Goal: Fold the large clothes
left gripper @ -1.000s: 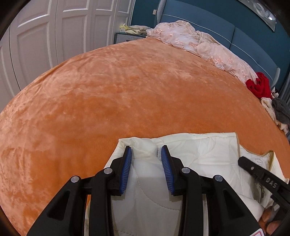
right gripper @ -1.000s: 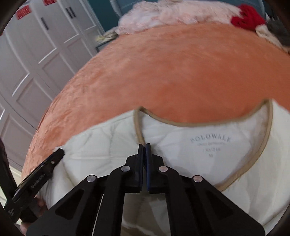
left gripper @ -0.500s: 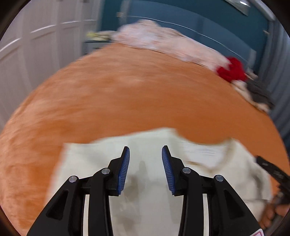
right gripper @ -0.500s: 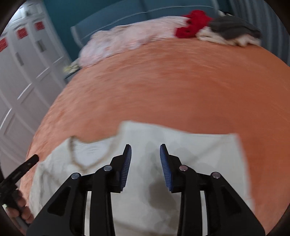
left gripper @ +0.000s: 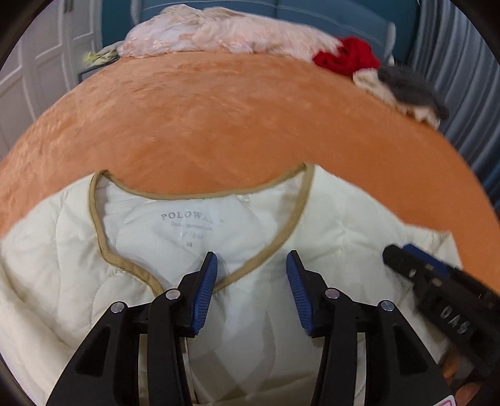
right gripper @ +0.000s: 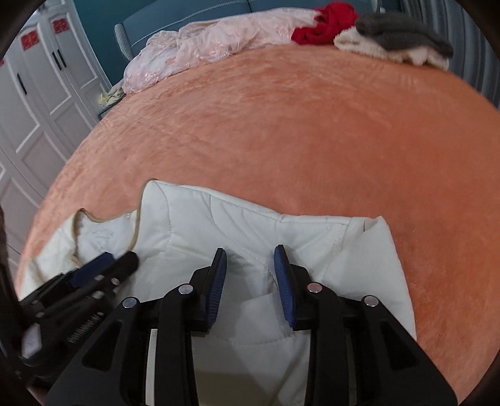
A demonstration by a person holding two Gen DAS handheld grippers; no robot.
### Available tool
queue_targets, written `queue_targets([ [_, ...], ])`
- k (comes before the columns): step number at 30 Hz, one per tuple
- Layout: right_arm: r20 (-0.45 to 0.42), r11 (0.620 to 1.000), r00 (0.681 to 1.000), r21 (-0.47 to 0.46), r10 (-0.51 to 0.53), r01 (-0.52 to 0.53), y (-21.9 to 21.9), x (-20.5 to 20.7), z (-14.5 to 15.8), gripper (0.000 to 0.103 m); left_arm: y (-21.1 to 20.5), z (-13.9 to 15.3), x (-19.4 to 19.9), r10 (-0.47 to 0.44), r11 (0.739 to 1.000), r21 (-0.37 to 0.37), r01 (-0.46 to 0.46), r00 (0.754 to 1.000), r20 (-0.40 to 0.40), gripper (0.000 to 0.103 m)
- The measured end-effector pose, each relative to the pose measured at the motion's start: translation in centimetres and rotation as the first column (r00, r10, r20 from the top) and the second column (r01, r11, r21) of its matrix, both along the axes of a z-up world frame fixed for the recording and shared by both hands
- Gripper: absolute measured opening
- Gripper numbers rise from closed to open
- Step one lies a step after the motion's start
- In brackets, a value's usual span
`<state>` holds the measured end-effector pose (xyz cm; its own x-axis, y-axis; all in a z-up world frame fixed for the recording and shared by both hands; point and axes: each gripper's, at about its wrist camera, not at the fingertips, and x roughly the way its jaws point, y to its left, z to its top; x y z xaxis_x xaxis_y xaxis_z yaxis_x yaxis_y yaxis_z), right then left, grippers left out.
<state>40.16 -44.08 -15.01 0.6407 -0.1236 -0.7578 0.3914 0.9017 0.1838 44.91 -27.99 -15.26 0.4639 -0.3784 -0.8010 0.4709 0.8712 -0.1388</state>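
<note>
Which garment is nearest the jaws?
The cream quilted jacket, directly under both open grippers; the pink, red and grey clothes lie at the bed's far edge.

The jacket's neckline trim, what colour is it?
Tan, edging the cream quilted jacket along its neckline trim; clearest in the left wrist view.

The quilted jacket is cream cloth, smooth and faintly sheeny, puffed between stitched seams, with a tan woven binding round the neckline. Under it, the orange bedspread is a plush, crushed-velvet sort of fabric, its nap mottled and matt. The left gripper and right gripper are black hard plastic with a dull sheen, joined by shiny metal rivets, and their finger pads are blue ribbed rubber. Far back, a pink lacy coverlet, a red garment and a fuzzy grey knit lie rumpled.
</note>
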Motion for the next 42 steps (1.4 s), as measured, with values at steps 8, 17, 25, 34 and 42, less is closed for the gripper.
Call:
queue_targets([
  [8,0.031,0.999,0.999,-0.039,-0.021,0.022,0.1,-0.6,-0.2,0.030,-0.5,-0.1,-0.3,0.010,1.000,0.023,-0.011,0.999,0.047,0.048],
  [17,0.219,0.981,0.956,0.061,-0.194,0.185,-2.4,-13.5,6.6,0.046,10.2,5.4,-3.2,0.185,0.982,-0.050,-0.182,0.980,0.068,0.048],
  [25,0.084,0.988,0.986,0.065,-0.142,0.137,-0.3,-32.4,8.2,0.074,27.9,7.5,-12.2,0.221,0.972,-0.059,-0.225,0.972,-0.078,0.064],
  [34,-0.089,0.959,0.990,0.254,-0.108,0.128,5.4,-45.6,3.2,0.080,42.5,4.9,-23.1,0.343,0.921,-0.080,-0.382,0.889,-0.303,0.065],
  [42,-0.028,0.910,0.991,0.394,-0.132,0.133,7.4,-45.5,1.1,0.081,42.7,4.2,-25.9,0.337,0.912,-0.134,-0.387,0.895,-0.291,0.067],
])
